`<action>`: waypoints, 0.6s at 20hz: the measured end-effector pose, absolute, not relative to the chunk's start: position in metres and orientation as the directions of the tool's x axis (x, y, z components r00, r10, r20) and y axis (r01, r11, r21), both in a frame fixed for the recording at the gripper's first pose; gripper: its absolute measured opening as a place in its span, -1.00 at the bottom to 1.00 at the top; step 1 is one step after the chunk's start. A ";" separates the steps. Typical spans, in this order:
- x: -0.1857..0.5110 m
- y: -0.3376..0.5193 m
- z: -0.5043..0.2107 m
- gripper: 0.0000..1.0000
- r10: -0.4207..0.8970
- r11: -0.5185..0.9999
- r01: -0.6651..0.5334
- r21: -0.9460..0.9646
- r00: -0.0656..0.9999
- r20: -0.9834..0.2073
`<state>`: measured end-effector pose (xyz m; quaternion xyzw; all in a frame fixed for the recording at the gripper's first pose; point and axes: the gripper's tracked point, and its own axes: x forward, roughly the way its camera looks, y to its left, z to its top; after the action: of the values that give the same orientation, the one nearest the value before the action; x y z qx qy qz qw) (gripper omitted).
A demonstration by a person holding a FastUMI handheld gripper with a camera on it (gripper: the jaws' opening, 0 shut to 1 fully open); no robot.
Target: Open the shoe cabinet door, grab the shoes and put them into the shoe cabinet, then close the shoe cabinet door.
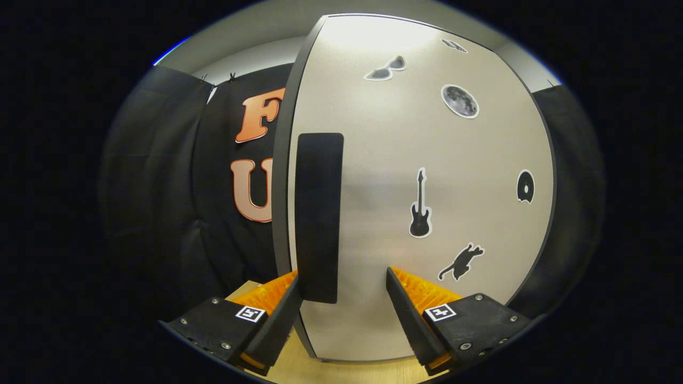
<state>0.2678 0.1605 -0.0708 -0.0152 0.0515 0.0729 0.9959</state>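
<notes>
Tool (344, 280) spread wide, shoe cabinet door (427, 176) right ahead of it, black handle (318, 213) by the left finger, nothing held, stickers (420, 205) on the door

Pale grey door (384, 176); black handle (318, 213)

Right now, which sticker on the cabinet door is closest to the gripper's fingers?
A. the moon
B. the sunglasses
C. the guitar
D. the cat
D: the cat sticker sits lowest on the shoe cabinet door, just above the gripper's open fingers, whose tips sit either side of the black handle; the guitar, moon and sunglasses sit higher.
</notes>
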 end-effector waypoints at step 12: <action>0.125 0.106 -0.045 0.89 0.119 0.989 -0.125 -0.077 0.990 -0.073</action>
<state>0.1253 0.1060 -0.0452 -0.0408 0.0340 0.0611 0.9967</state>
